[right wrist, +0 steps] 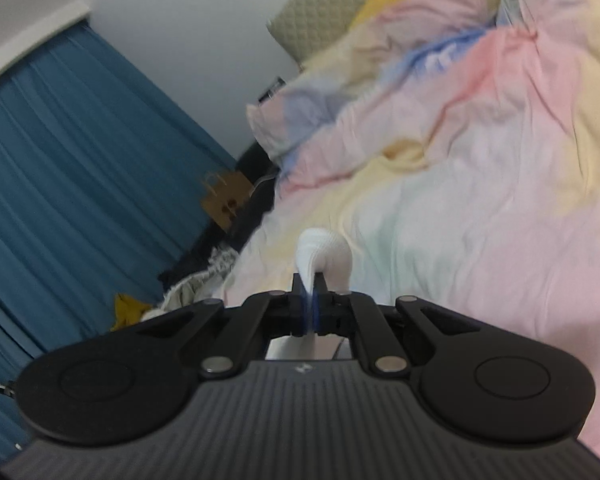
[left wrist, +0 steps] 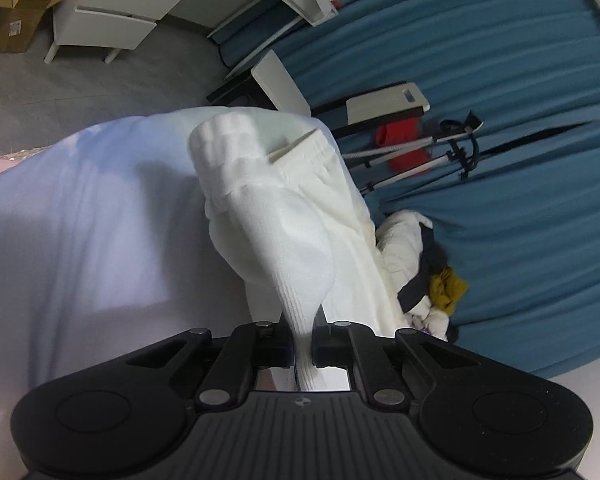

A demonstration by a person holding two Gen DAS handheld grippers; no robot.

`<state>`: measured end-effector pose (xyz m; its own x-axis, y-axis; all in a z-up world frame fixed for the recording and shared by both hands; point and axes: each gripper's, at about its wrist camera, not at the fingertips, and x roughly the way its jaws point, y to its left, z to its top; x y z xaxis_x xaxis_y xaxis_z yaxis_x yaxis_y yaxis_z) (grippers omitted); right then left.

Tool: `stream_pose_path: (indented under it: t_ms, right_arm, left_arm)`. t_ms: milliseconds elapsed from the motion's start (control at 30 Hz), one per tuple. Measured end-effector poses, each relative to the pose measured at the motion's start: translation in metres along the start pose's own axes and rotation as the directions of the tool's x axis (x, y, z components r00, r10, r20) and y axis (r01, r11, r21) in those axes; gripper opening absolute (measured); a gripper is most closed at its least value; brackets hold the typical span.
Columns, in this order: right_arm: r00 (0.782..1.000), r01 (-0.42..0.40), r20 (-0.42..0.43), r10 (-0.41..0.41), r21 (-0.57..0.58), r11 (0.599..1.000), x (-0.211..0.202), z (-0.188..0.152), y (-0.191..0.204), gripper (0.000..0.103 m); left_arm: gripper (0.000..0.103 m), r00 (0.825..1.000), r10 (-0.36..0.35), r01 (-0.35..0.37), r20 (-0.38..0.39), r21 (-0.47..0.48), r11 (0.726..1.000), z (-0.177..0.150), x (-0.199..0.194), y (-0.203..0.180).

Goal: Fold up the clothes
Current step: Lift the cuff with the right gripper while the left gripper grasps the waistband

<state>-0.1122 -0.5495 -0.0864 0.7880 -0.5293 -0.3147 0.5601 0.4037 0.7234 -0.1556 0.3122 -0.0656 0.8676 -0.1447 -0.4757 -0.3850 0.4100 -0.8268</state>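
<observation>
Left wrist view: left gripper jaws clamped on a white sock, sock raised over the pale bed sheet, clothes pile beside it against the blue curtain, right wrist view: right gripper jaws pinching white sock fabric above the pastel duvet.

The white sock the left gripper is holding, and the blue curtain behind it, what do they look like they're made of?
The white sock, pinched in the left gripper, looks like a soft knitted cotton blend: matte, with fine ribbing near the fingers and a thicker, fuzzy body. The blue curtain looks like a woven fabric, probably polyester or similar: matte, hanging in regular soft pleats. The exact fibres cannot be told.
</observation>
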Motion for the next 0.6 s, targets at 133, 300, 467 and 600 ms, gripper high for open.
stream_pose_path:
  t_ms: [133, 300, 467, 600]
  right_arm:
    - [0.999, 0.032, -0.021, -0.031, 0.003, 0.999, 0.006, 0.002, -0.003, 0.006]
    - [1.000, 0.006, 0.010, -0.005, -0.066, 0.998, 0.009, 0.002, 0.035, 0.006]
    - [1.000, -0.008, 0.023, 0.010, -0.093, 0.996, 0.037, 0.007, 0.071, 0.006]
    - [1.000, -0.010, -0.020, 0.006, -0.165, 0.986, 0.093, 0.004, 0.112, 0.006]
  left_arm:
    - [0.007, 1.000, -0.018, 0.017, -0.020, -0.044, 0.999, 0.004, -0.001, 0.004]
    - [0.007, 1.000, -0.019, 0.019, -0.016, 0.007, 1.000, 0.018, 0.008, -0.025]
    - [0.007, 0.999, -0.039, 0.039, 0.000, 0.003, 0.999, 0.045, 0.037, -0.064]
    - [0.007, 0.999, -0.041, 0.041, -0.007, 0.013, 0.999, 0.072, 0.087, -0.099]
